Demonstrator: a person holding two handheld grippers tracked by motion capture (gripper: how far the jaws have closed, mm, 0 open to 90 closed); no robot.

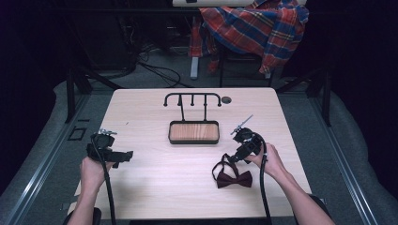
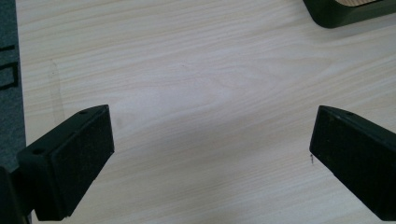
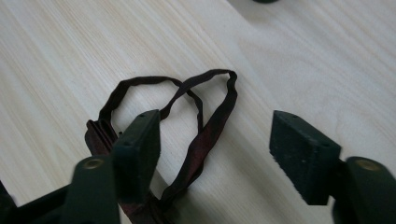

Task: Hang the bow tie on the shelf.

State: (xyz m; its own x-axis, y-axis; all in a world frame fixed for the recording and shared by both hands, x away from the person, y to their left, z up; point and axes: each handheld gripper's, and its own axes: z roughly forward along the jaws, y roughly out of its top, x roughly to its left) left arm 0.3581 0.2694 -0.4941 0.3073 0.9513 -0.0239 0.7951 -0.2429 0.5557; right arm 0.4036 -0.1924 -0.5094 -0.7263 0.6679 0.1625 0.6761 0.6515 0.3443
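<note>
Right gripper (image 3: 212, 154), jaws apart around the bow tie's (image 1: 233, 178) strap (image 3: 205, 135) at five o'clock, grips nothing yet; hook stand (image 1: 193, 99) bare, left gripper (image 2: 210, 154) wide open, empty.

Bow tie strap (image 3: 205, 126) loops between parted jaws, untouched.

No legible text, label, brand, number or sign was found in any of the three views. The bench (image 1: 155, 164) bore plain wood grain without lettering. A few dark marks on the grey floor covering (image 2: 7, 70) beside the bench edge were seen in the left gripper view, but they could not be read as characters.
</note>
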